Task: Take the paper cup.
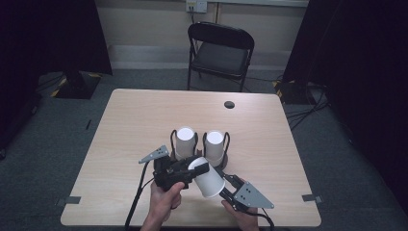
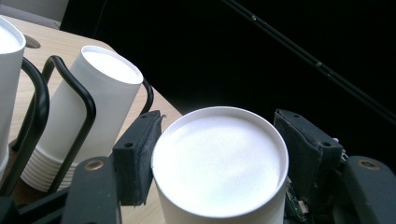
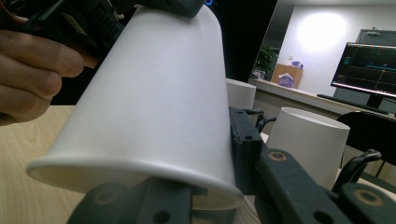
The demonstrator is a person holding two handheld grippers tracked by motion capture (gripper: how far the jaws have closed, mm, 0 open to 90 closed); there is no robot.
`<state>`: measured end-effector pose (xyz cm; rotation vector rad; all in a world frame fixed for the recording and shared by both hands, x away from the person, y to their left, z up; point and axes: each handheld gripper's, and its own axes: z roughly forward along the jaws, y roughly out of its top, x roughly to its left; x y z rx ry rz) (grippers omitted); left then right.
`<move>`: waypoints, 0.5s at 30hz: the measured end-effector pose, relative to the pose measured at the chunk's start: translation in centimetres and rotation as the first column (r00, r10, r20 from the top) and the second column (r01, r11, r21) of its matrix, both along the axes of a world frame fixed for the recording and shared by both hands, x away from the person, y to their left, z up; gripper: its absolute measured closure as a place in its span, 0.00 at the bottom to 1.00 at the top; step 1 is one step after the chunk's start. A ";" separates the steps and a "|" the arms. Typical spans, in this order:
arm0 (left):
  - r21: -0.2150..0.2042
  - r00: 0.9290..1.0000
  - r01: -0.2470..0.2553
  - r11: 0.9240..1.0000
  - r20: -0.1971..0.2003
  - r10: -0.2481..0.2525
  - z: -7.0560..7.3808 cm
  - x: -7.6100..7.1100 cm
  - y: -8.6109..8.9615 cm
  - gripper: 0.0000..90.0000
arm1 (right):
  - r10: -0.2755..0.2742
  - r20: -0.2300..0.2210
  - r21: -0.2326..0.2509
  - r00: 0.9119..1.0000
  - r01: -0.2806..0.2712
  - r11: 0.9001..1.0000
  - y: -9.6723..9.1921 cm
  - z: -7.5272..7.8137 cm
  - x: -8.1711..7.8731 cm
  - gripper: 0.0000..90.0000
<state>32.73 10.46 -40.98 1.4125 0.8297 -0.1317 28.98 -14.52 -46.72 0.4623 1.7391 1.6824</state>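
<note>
Low centre of the high view, above the bench (image 1: 125, 120), your left tool (image 1: 190, 166) clamps the paper cup's (image 1: 207, 179) narrow base; your right tool (image 1: 226, 185) pinches its rim. It's light, thin-walled, crushable: squeeze gently.

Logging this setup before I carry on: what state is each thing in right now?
White paper cup: upside down, tilted, held off the table.
Left gripper: shut on the cup's base end.
Right gripper: shut on its rim end.
Two white cup stacks in black wire holders: upside down, untouched.
</note>
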 end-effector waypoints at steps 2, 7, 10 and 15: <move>-0.007 1.000 -0.003 1.000 -0.003 0.003 -0.1 0.1 0.0 0.37 | 0.002 -0.005 0.004 1.000 -0.002 1.000 -0.1 0.0 0.0 0.91; 0.005 1.000 -0.002 1.000 0.010 0.002 -0.1 0.0 0.1 0.37 | 0.009 -0.007 0.005 1.000 -0.009 1.000 -0.2 0.0 0.0 0.93; 0.012 1.000 -0.015 1.000 0.014 0.015 -0.1 0.0 0.2 0.37 | 0.008 -0.009 0.004 1.000 -0.008 1.000 -0.3 0.1 -0.1 0.94; 0.030 0.999 -0.030 0.999 0.035 0.029 -0.1 -0.1 0.2 0.36 | 0.010 -0.027 -0.008 1.000 -0.010 1.000 -0.4 0.1 -0.2 0.95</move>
